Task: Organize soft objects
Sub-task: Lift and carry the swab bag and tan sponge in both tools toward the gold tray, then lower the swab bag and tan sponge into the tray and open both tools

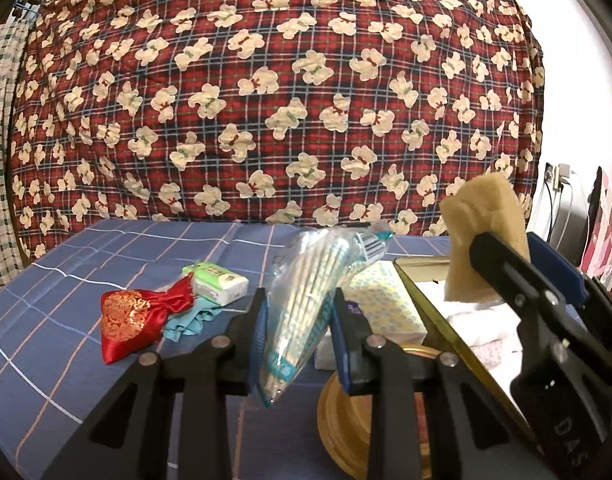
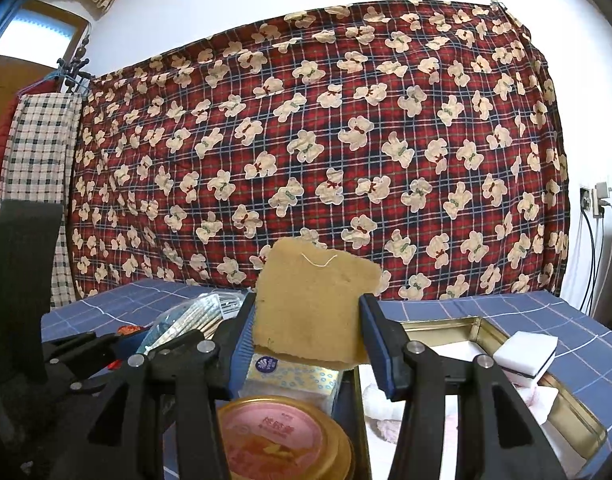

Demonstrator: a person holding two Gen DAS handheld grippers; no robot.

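A: Left wrist view: the left gripper [image 1: 298,312] is clamping a clear plastic packet of sticks [image 1: 306,300] between its fingers. Packet is raised above the blue checked desk [image 1: 66,300]. Long axis is running from low and near the camera up and away, tilted right; the barcoded top end is pointing at the bear-print blanket [image 1: 286,100].

B: Right wrist view: the right gripper [image 2: 306,332] is holding a tan sponge [image 2: 314,304], fingers pressing on its left and right edges. Sponge is standing upright in the air, broad face toward the camera, a pale thread lying near its top edge.

A: My side is showing a red embroidered pouch [image 1: 134,320], a teal cloth [image 1: 190,320] touching it, and a green-and-white tissue pack [image 1: 218,280] just behind. Yours is hiding these behind the left gripper.

B: Agreed. Mine is showing a white sponge block with a dark layer [image 2: 526,356] resting on the rim of the gold tin [image 2: 578,436], and the pink printed lid of a round gold container [image 2: 278,436]. Yours is catching only that container's edge.

A: Both are showing the patterned tissue packet [image 1: 386,308] lying beside the tin, and white cloth inside the tin.

B: In mine the tan sponge is hanging above that tissue packet.
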